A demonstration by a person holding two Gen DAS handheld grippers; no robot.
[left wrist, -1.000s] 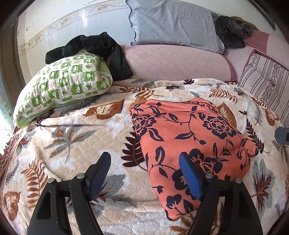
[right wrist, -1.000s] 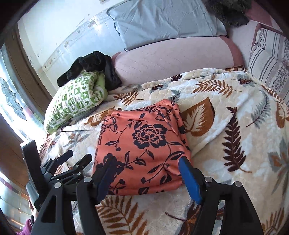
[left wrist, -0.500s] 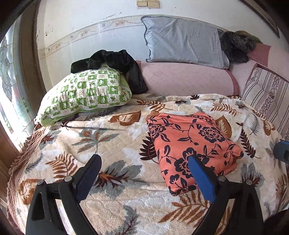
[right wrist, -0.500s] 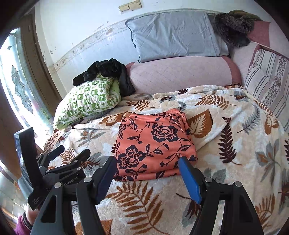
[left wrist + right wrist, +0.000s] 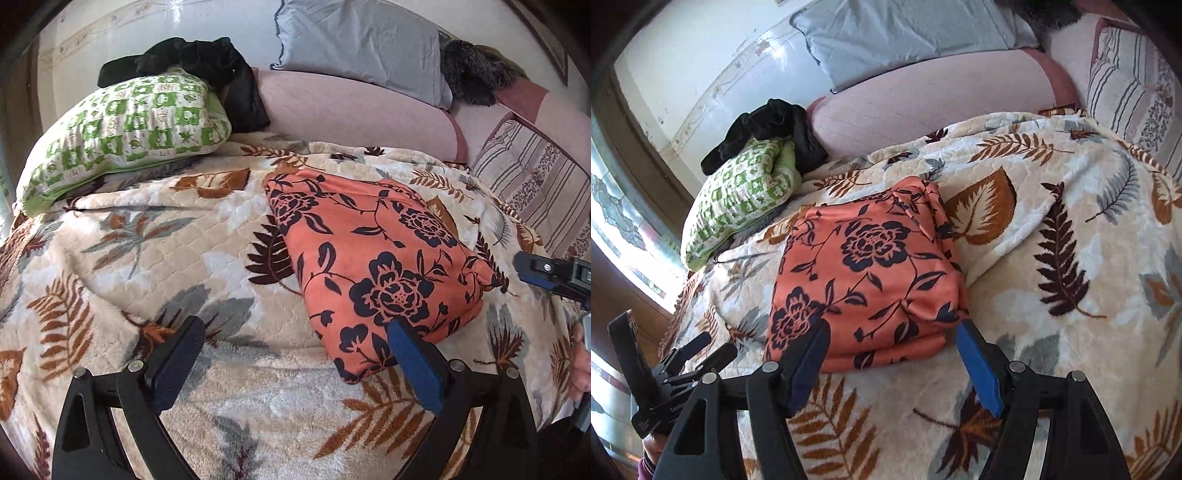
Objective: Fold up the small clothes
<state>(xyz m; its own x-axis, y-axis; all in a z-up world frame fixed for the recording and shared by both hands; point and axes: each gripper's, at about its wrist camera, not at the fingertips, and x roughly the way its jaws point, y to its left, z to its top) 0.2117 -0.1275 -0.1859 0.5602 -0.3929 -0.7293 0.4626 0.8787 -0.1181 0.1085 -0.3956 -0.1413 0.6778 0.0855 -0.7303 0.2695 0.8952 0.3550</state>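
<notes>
The orange floral garment (image 5: 373, 258) already lies folded into a thick, soft rectangle at centre frame on the plush leaf-print blanket (image 5: 147, 258), so this piece looks finished. The left gripper (image 5: 295, 354), lower centre, is widening its jaws over bare blanket. The right gripper (image 5: 890, 354) stands released, its pads flanking the bundle's near edge.

In the left wrist view the right claw (image 5: 554, 275) is cut by the right edge, only its tip showing; a hand (image 5: 580, 365) beneath it is mostly out of frame. The black garment (image 5: 768, 127) hides the green pillow's (image 5: 738, 199) far end; the dark furry thing (image 5: 469, 74) is too indistinct to name.
</notes>
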